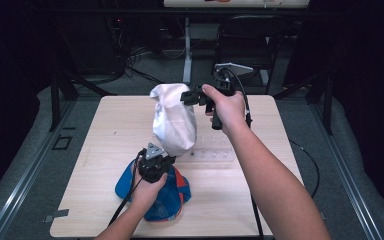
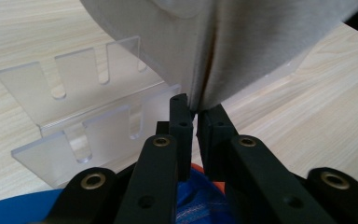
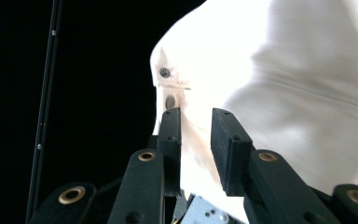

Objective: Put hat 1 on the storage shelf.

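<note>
- Between my two claws hangs a white cloth (image 1: 174, 120), lifted above the table (image 1: 105, 150) and stretched from top to bottom.
- My right claw (image 1: 189, 96) holds its upper edge. In the right gripper view the cloth (image 3: 279, 93) runs between the jaws, which stand a little apart; I think they pinch it, though the contact is hard to see.
- My left claw (image 1: 156, 161) sits below the cloth, jaws almost closed on its lower fold. The left gripper view shows the fabric (image 2: 223, 51) nipped at the tips.
- Under that left claw lies a blue and orange cap (image 1: 177, 192), flat on the table.
- Just beyond the left claw, behind the cloth's lower end, a clear plastic rack (image 2: 79, 107) with slots stands on the wood.
- My left hand (image 1: 147, 192) comes from below; my right hand (image 1: 227, 107) grips its handle high up.
</note>
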